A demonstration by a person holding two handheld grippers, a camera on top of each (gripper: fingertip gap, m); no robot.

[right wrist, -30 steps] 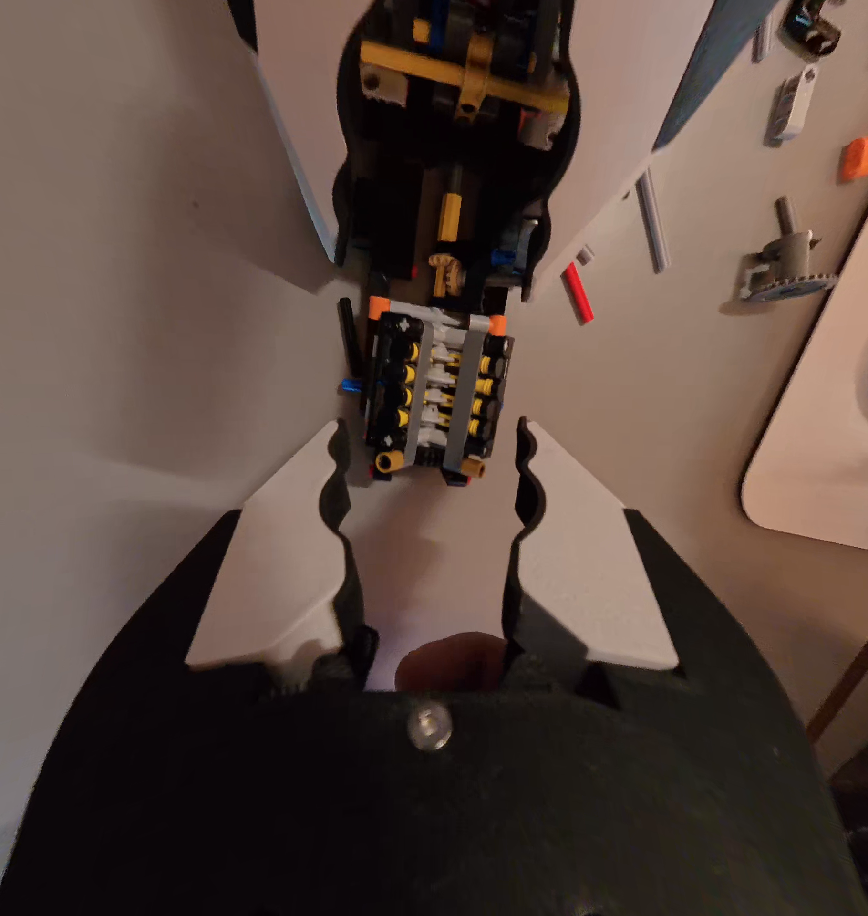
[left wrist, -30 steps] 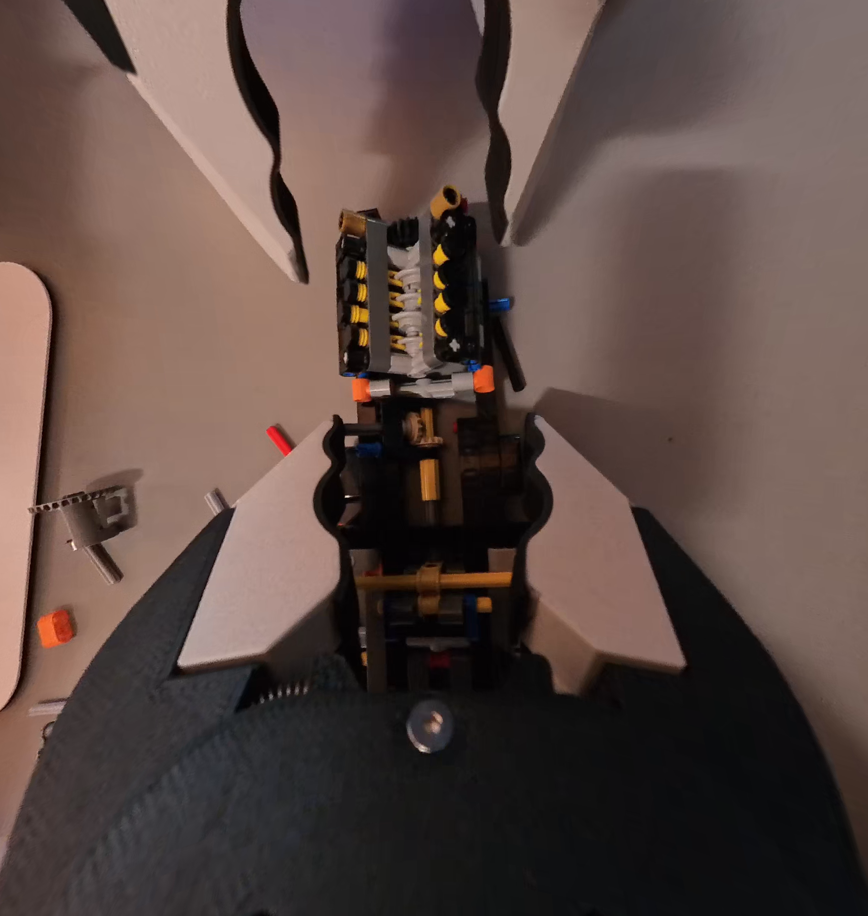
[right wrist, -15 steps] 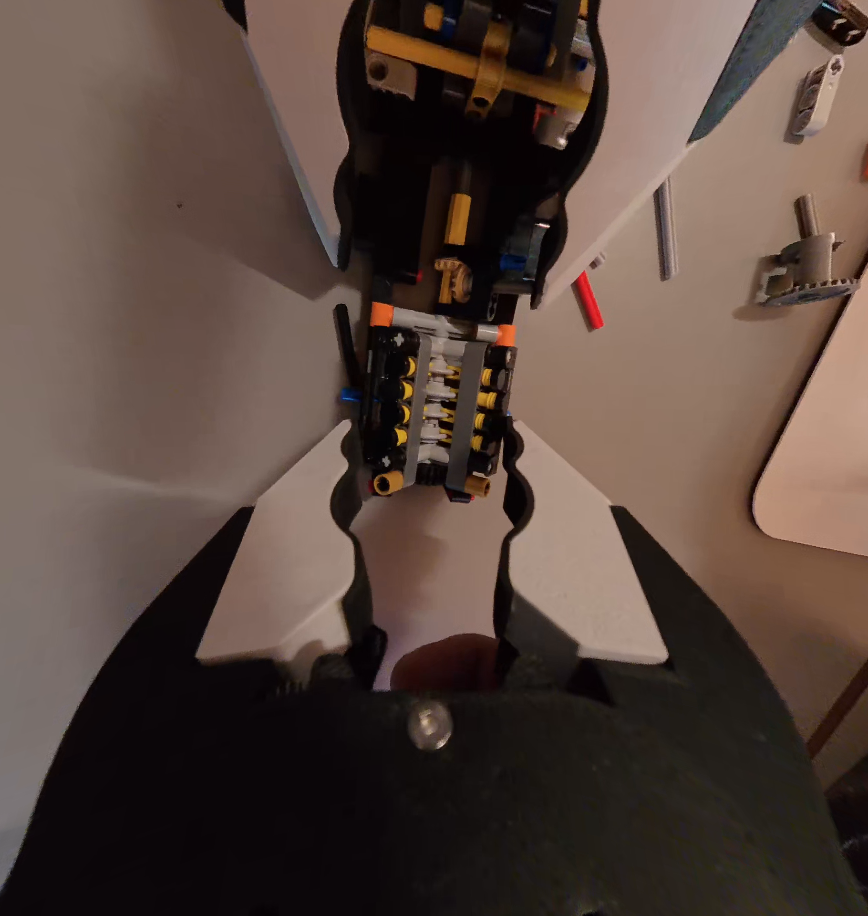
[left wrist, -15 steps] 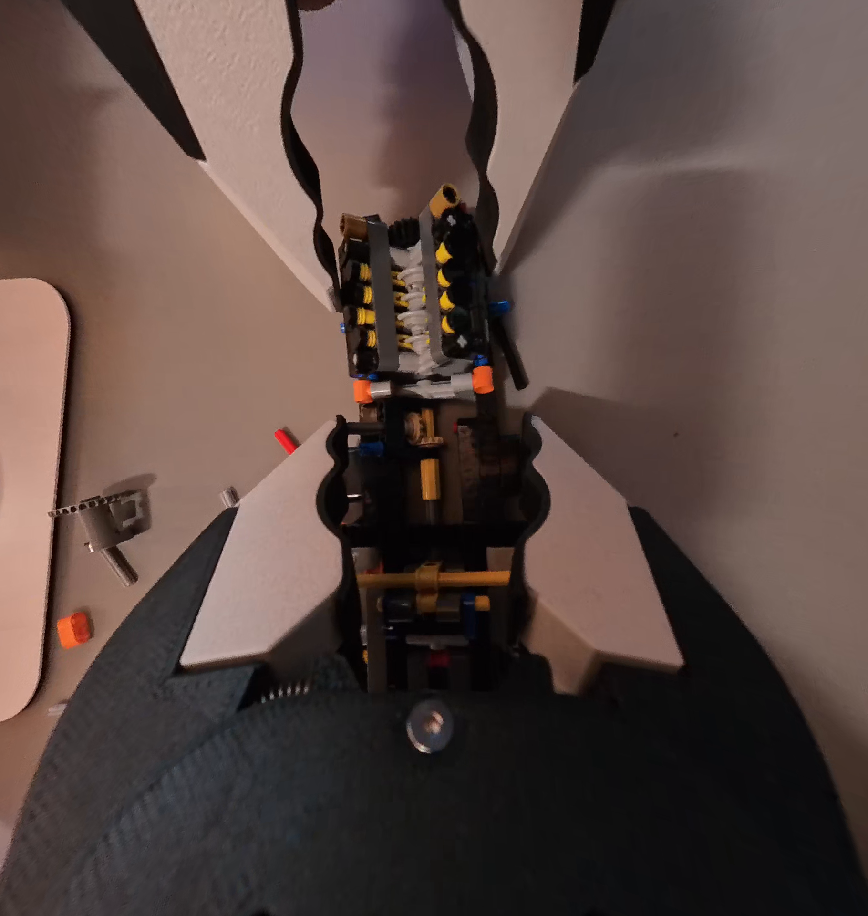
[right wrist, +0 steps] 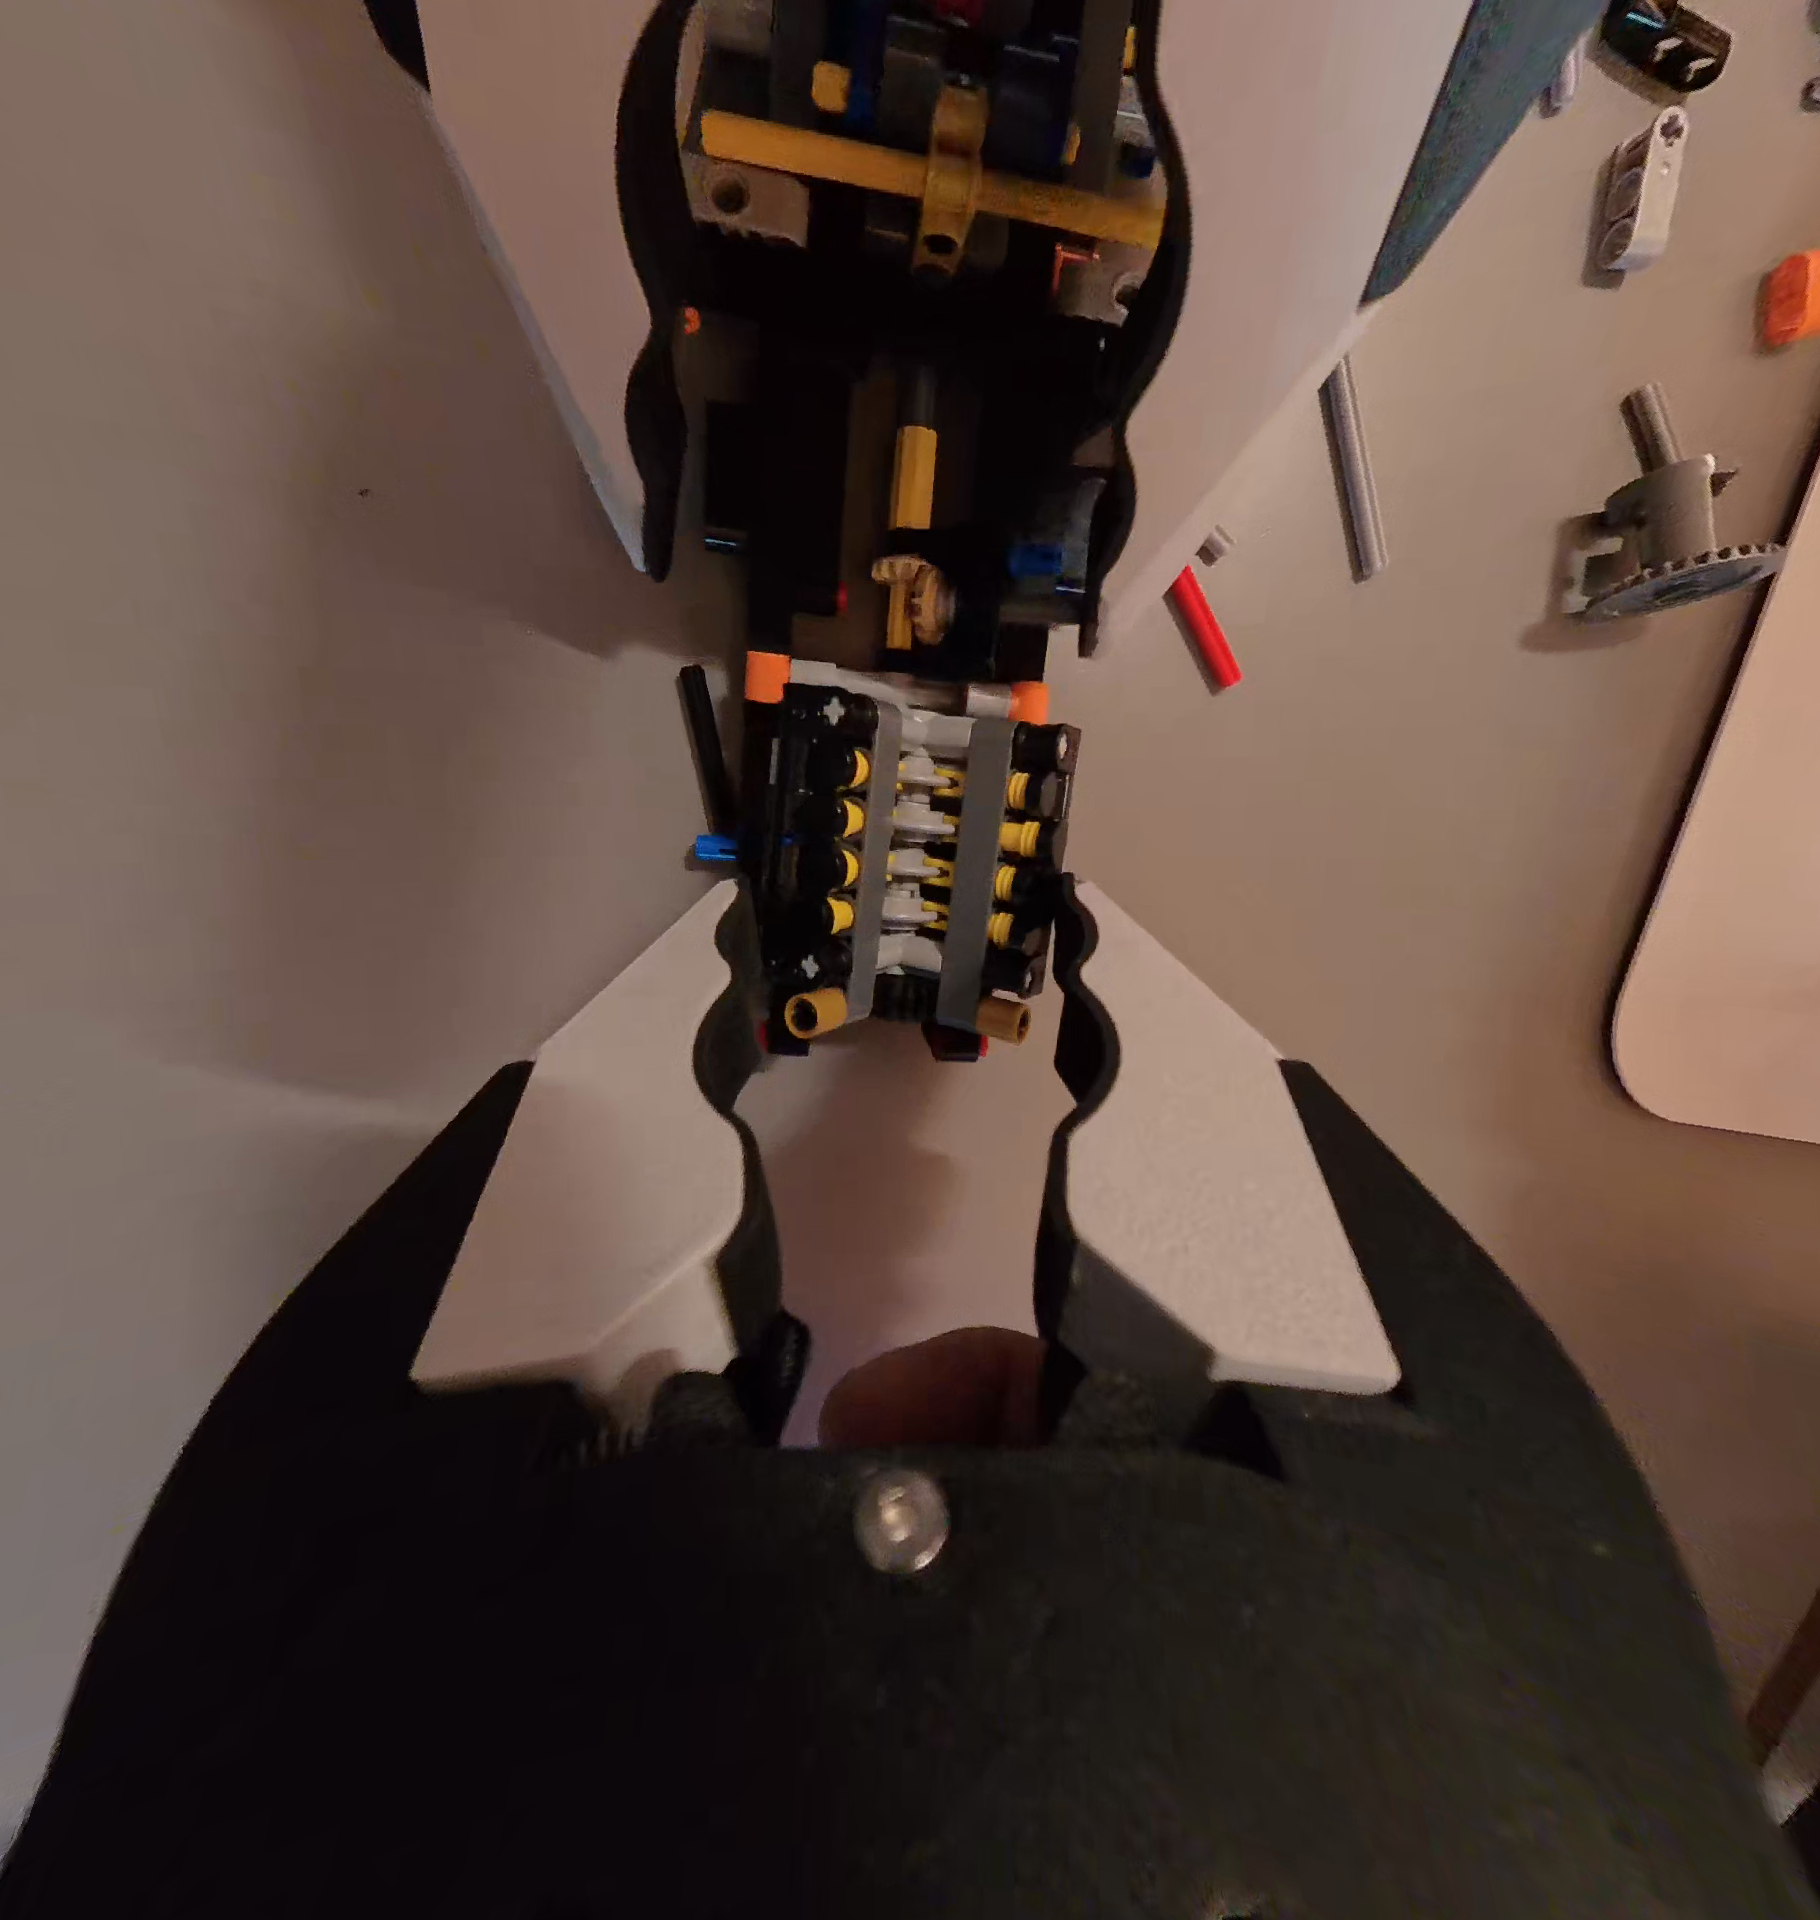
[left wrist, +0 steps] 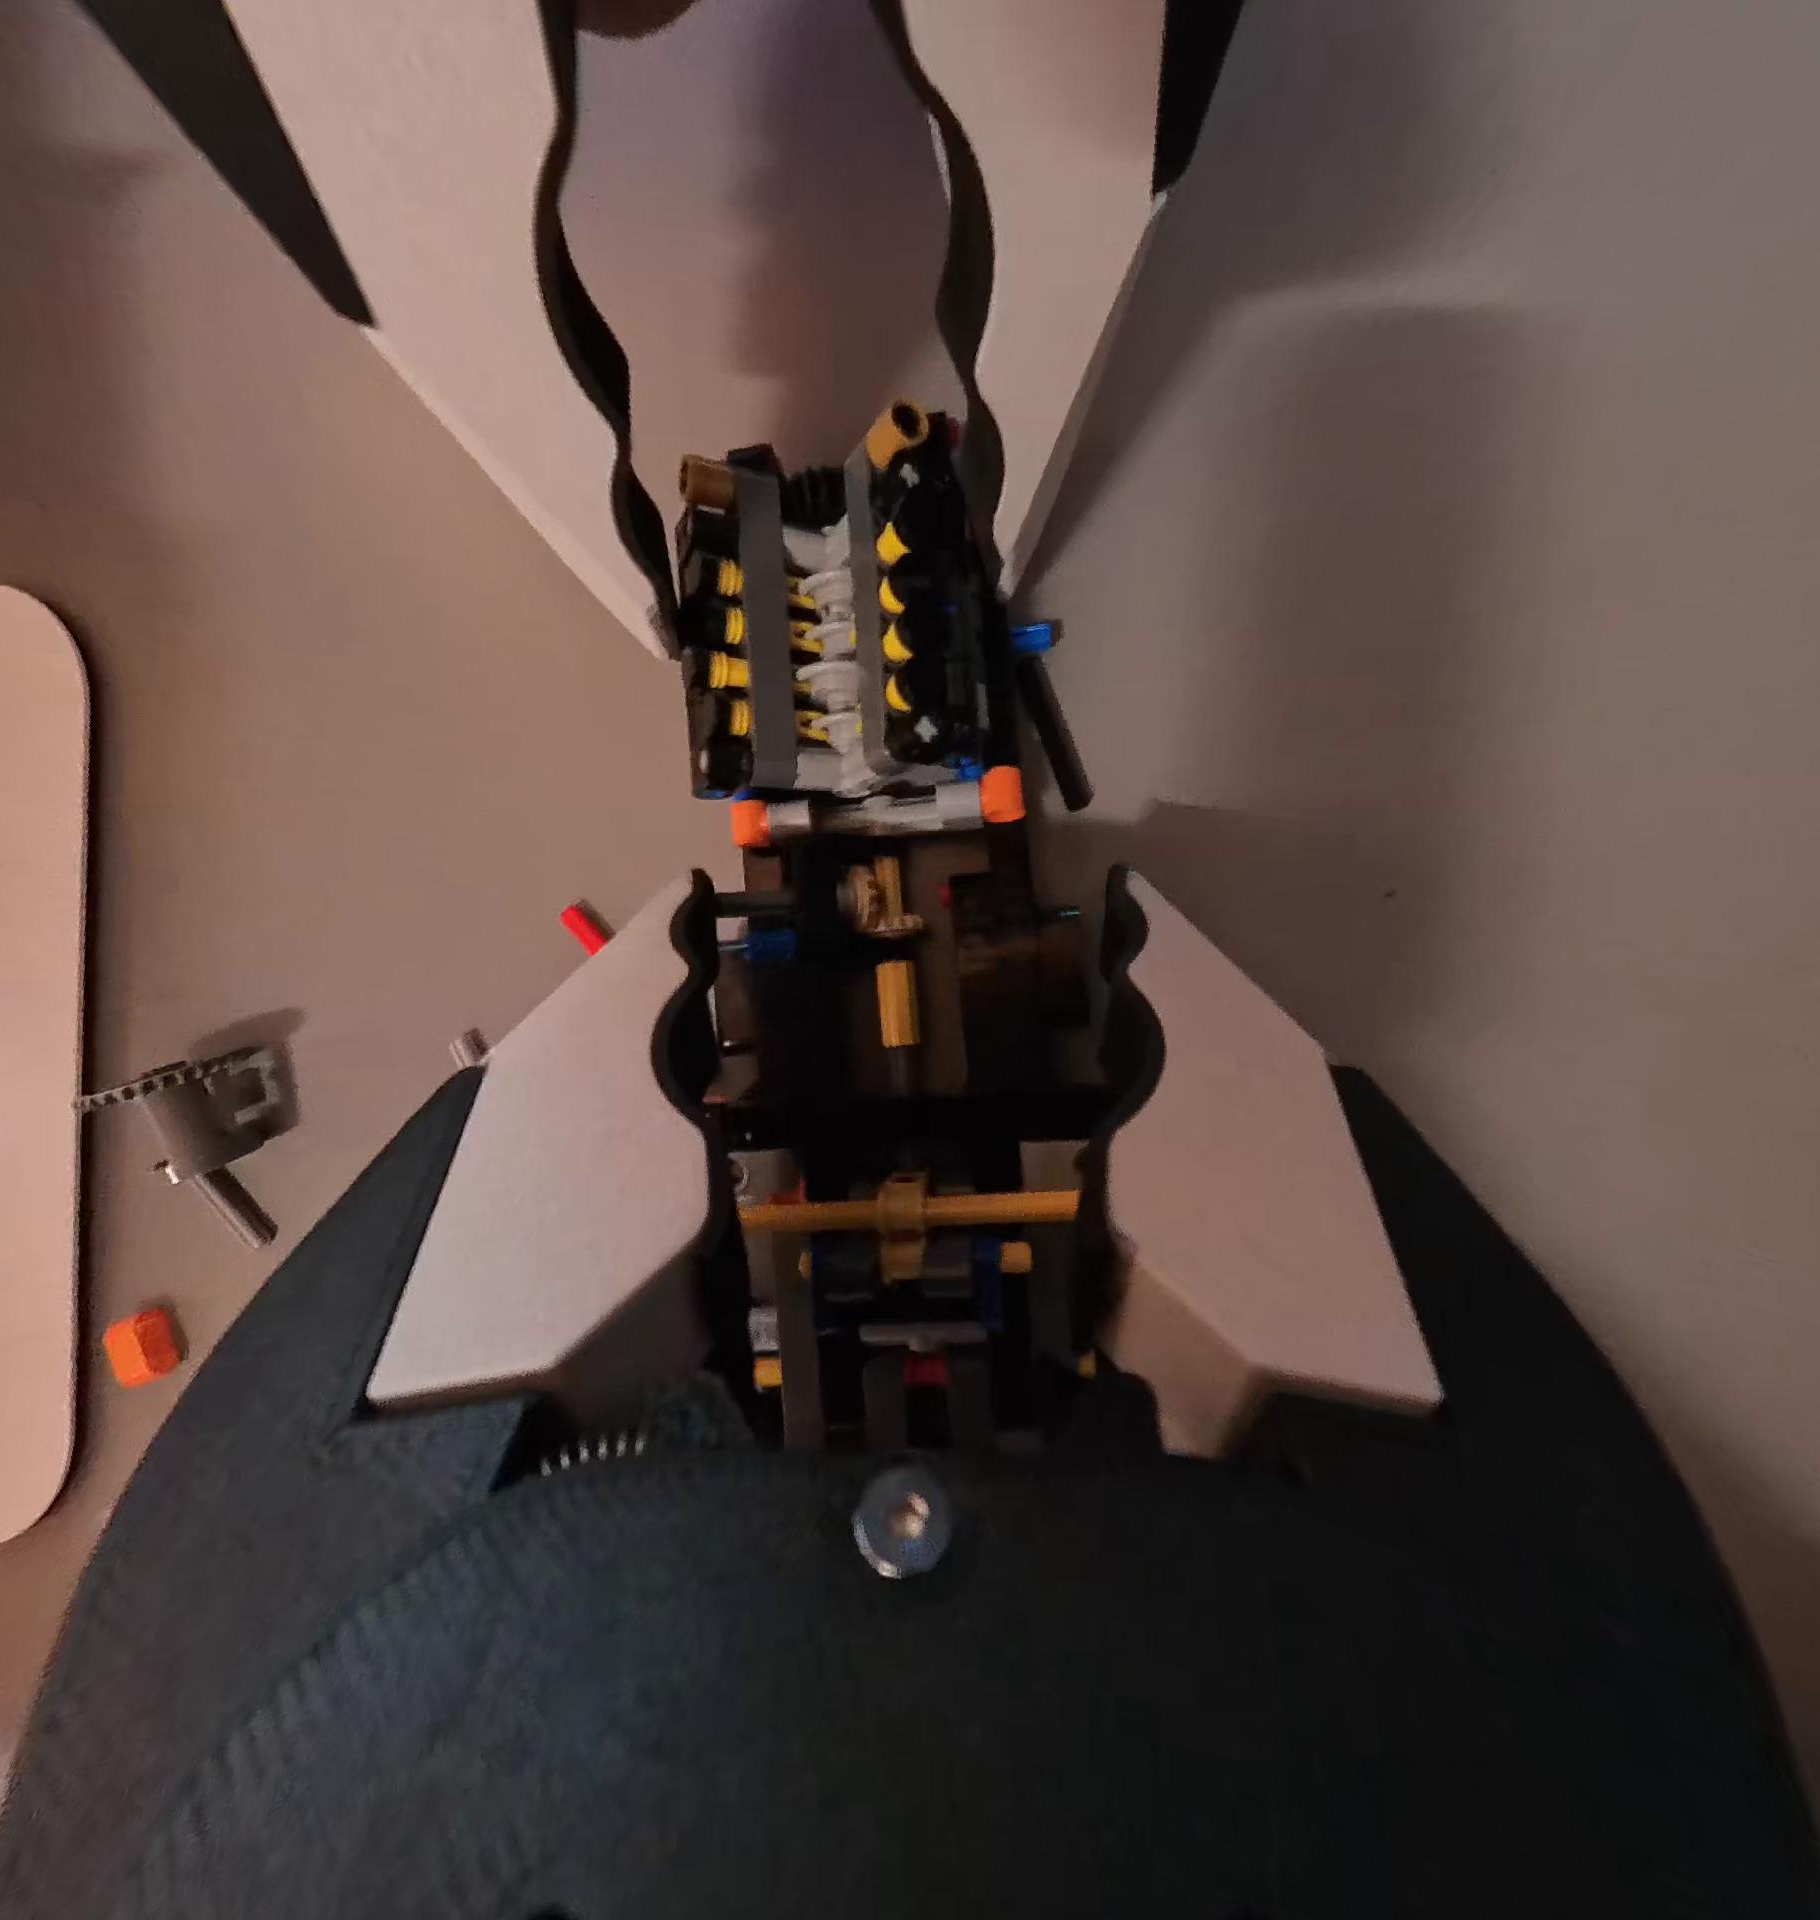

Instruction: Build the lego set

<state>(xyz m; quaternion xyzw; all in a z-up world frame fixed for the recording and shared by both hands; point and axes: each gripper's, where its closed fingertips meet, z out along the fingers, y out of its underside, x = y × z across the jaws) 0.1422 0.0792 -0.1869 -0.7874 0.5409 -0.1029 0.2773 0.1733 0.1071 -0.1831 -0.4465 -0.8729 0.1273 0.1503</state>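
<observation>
Left tongs (left wrist: 906,1039) clamp the black plastic lego chassis (left wrist: 901,1049) at frame centre; right tongs (right wrist: 901,961) straddle its yellow-studded engine block (right wrist: 911,862), contact unclear. Build partial: loose red pin (right wrist: 1205,628) unused on the counter (right wrist: 262,623).

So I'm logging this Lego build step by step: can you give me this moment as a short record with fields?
surface: pale tabletop
model: long chassis with engine block at its far end
left gripper: shut on the chassis sides
right gripper: fingertips flank the engine block's near end; whether they clamp it cannot be told
loose parts: red pin, grey axle, grey gear piece, orange piece
other: light board at the table edge
</observation>
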